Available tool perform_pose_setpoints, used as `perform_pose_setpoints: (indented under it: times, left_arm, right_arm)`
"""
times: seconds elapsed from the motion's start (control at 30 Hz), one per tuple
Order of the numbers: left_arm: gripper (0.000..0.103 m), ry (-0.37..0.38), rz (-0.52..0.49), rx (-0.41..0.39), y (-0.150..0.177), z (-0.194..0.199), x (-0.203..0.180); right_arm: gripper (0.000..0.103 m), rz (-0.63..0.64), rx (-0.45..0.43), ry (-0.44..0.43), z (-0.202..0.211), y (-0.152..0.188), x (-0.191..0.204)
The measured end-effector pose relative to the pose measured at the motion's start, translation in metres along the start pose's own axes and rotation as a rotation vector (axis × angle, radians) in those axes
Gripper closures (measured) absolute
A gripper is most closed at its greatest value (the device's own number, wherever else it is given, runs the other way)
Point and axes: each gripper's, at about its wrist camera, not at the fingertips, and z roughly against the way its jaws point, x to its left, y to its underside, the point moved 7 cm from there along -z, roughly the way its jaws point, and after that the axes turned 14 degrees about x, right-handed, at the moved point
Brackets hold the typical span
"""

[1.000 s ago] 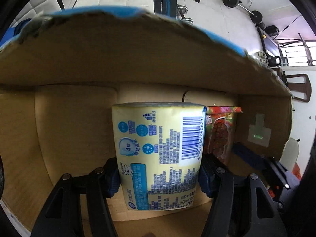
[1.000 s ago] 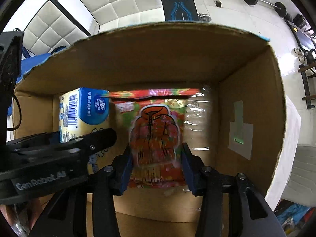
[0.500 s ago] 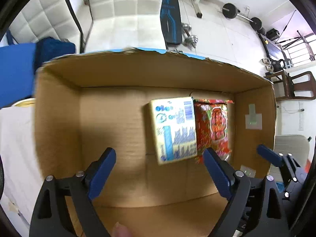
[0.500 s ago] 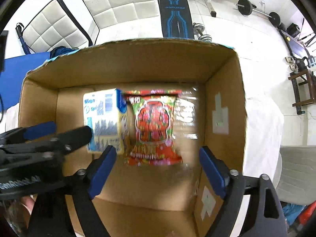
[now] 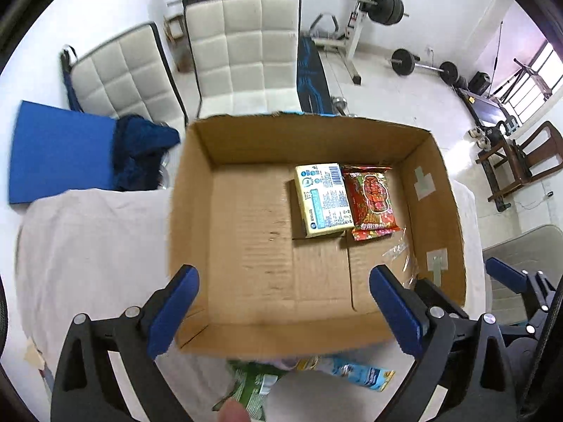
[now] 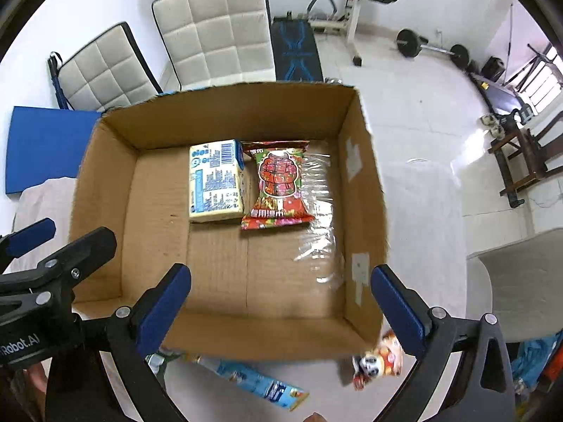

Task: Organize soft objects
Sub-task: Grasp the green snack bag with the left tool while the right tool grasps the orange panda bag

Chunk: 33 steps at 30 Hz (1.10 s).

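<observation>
A cardboard box (image 5: 191, 211) (image 6: 102, 176) stands open on a white-covered table. Inside, against its far wall, a yellow-and-blue tissue pack (image 5: 323, 198) (image 6: 215, 179) lies flat, and a red snack bag (image 5: 371, 200) (image 6: 279, 184) lies right beside it. My left gripper (image 5: 283, 277) hangs above the box's near half, jaws opening wide, with nothing between them. My right gripper (image 6: 280, 274) hovers beside it over the box's near right part, jaws also opening, and holds nothing. Both are well above the two items.
In front of the box lie loose packets: a green one (image 5: 257, 387), a light-blue one (image 6: 253, 379) and a red-white snack (image 6: 376, 362). Clear plastic film (image 6: 316, 211) lies in the box's right side. White chairs (image 5: 246, 52) and a blue mat (image 5: 59, 151) stand beyond.
Both grippers let go, the left of the tissue pack and the right of the red snack bag. They opened wide and rose up and back out of the box, and both items stay on its floor.
</observation>
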Motion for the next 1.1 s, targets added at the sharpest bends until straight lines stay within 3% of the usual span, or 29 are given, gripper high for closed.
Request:
perform_pose_setpoints:
  times: [0.33, 0.53, 0.73, 0.9, 1.1]
  left_arm:
    - [0.004, -0.022, 0.005, -0.111, 0.036, 0.052, -0.015]
    - [0.004, -0.032, 0.073, -0.137, 0.059, 0.069, 0.002]
    - [0.004, -0.098, 0.147, -0.024, 0.097, 0.024, 0.032]
    - [0.004, -0.125, 0.174, 0.118, 0.127, -0.041, 0.04]
    - [0.004, -0.167, 0.172, 0.257, 0.142, -0.116, 0.037]
  right_arm:
    - [0.0, -0.001, -0.1, -0.015, 0.078, 0.056, 0.001]
    - [0.0, 0.018, -0.106, -0.07, 0.1, 0.079, 0.004]
    - [0.0, 0.036, -0.016, -0.052, 0.057, 0.103, -0.006]
    - [0.0, -0.097, 0.068, 0.04, -0.012, 0.121, -0.06]
    - [0.0, -0.223, 0.176, 0.05, -0.085, 0.131, -0.115]
